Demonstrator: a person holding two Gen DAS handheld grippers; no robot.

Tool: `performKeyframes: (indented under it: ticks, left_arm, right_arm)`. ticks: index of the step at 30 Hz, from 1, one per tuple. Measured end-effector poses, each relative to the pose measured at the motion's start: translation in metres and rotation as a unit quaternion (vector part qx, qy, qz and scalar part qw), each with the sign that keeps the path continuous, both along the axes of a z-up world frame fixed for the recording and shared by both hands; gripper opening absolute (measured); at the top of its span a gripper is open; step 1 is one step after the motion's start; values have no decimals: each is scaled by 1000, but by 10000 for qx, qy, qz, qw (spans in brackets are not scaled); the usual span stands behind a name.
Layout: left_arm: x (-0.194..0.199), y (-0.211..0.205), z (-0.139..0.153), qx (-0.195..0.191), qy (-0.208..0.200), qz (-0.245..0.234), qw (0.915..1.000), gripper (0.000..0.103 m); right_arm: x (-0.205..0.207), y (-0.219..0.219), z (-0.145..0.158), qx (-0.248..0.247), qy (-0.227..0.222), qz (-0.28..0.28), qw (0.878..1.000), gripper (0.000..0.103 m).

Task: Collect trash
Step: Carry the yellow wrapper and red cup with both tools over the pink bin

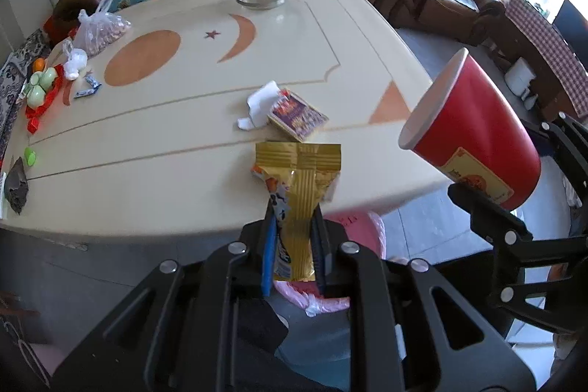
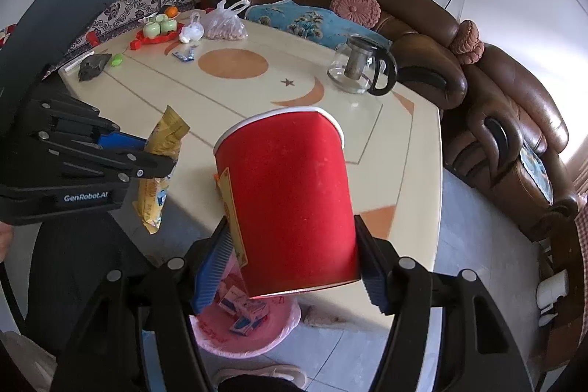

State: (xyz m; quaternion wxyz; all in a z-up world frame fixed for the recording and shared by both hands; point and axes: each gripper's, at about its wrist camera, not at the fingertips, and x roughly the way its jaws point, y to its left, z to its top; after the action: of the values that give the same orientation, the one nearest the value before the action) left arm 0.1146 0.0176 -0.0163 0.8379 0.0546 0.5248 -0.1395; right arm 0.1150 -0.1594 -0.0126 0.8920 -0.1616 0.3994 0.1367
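While clamped one apiece, left gripper [image 1: 292, 237] on one gold wrapper [image 1: 299, 179], right gripper [image 2: 290, 267] on one red cup [image 2: 290, 201]; read "GenRobot.AI" on gripper housing.

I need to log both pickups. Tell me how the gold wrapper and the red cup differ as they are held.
The gold wrapper is flat, crinkled foil; the red cup is a rigid paper cylinder. The wrapper sits pinched in the nearly closed left hand-held gripper; the cup fills the much wider-set right hand-held gripper. The wrapper is small beside the bulky cup. Both are gripped clear of the table, above a pink-lined bin.
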Motion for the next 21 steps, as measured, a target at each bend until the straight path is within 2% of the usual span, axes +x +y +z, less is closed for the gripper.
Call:
performKeyframes:
  ticks: [9,21]
  left_arm:
    - [-34,-7,-28,29,161,-166,9997,17]
    - [-63,-11,-67,111,348,-277,9989,17]
  right_arm:
    - [-42,6,-21,-160,13,27,9999,62]
    - [-67,9,-59,-115,334,-25,9994,62]
